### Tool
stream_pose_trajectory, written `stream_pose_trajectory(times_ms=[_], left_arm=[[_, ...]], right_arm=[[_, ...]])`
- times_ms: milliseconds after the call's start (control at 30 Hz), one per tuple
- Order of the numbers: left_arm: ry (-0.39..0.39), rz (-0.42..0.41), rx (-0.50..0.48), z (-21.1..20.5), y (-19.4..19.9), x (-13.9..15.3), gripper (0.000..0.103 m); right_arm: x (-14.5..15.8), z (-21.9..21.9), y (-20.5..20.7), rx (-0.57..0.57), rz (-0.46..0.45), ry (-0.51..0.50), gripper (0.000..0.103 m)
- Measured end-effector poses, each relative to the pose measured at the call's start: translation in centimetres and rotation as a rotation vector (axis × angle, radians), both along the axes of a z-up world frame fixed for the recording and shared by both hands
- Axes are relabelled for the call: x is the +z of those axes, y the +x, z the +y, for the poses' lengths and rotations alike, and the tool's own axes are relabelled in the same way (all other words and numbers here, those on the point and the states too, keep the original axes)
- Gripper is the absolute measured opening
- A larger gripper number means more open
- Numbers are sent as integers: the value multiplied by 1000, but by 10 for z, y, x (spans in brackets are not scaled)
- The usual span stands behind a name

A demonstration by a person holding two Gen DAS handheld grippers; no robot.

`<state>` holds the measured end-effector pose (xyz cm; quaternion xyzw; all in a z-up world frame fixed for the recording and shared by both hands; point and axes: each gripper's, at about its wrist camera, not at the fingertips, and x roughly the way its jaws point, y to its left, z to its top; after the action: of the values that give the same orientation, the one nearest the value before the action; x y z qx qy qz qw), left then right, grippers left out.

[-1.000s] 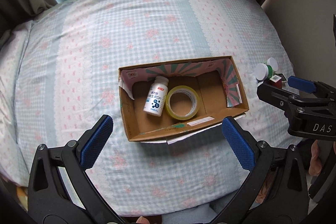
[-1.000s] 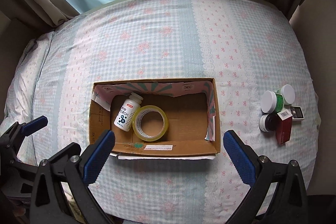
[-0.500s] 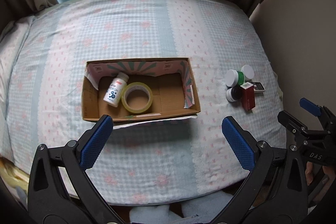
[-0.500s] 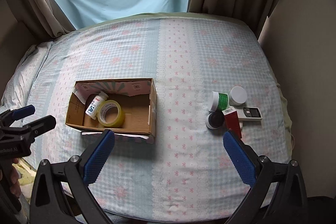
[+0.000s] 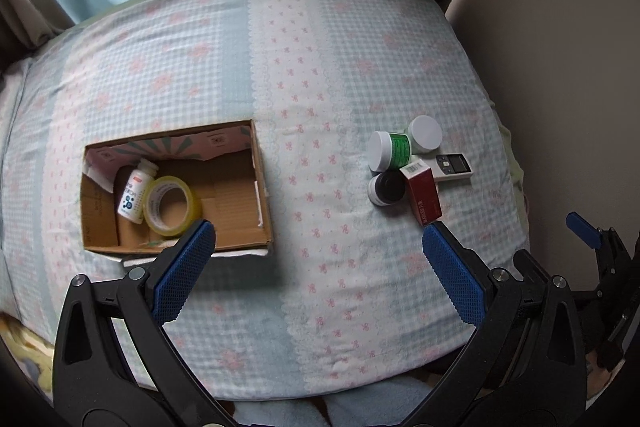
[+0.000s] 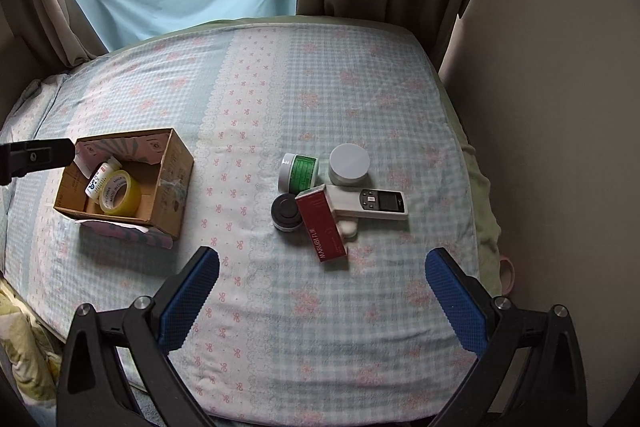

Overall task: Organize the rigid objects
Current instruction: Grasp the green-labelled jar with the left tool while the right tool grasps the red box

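the right tool [image 6: 322,291] hangs wide open and empty above the near edge of the bed [image 6: 280,99], and the left tool [image 5: 318,263] is just as wide open with nothing in it. over the last second both have swung away from the cardboard box [image 6: 168,187] toward the loose cluster on the right, which now sits just ahead of the right tool; that suggests the next pick comes from there. the box already holds a white bottle [image 6: 98,181] and a yellow tape roll [image 6: 120,193]. still out on the bed, touching one another, are a red carton [image 6: 322,227] printed "marubi", a green-labelled jar [image 6: 300,173] on its side, a white-lidded jar [image 6: 349,163], a black-lidded jar [image 6: 286,213] and a white remote [image 6: 376,205]. the bottle's and the green jar's lettering is too small to read.
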<state>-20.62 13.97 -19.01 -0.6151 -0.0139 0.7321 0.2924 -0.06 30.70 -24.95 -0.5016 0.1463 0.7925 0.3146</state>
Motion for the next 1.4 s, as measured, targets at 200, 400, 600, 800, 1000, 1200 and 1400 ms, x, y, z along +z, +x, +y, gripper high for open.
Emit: stream_pose_trajectory(times_ms=[200, 400, 600, 800, 1000, 1200, 1400], left_arm=[[-37, -49, -98, 68, -24, -27, 103], [-80, -85, -241, 141, -43, -67, 103], [-109, -204, -330, 202, -52, -123, 103], [-156, -296, -391, 246, -54, -176, 103], [-191, -351, -397, 270, -52, -210, 103], [-204, -387, -401, 279, -45, -228, 100], [-214, -430, -414, 279, -36, -242, 82]], right_arm=[[-38, 23, 2, 5, -30, 52, 103], [-89, 33, -12, 11, -79, 112, 103], [-141, 35, -28, 40, -138, 127, 99], [-182, 33, -44, 50, -174, 139, 96], [-216, 28, -59, 77, -211, 247, 75], [-228, 22, -69, 99, -194, 293, 72], [-240, 17, -72, 135, -213, 302, 56]])
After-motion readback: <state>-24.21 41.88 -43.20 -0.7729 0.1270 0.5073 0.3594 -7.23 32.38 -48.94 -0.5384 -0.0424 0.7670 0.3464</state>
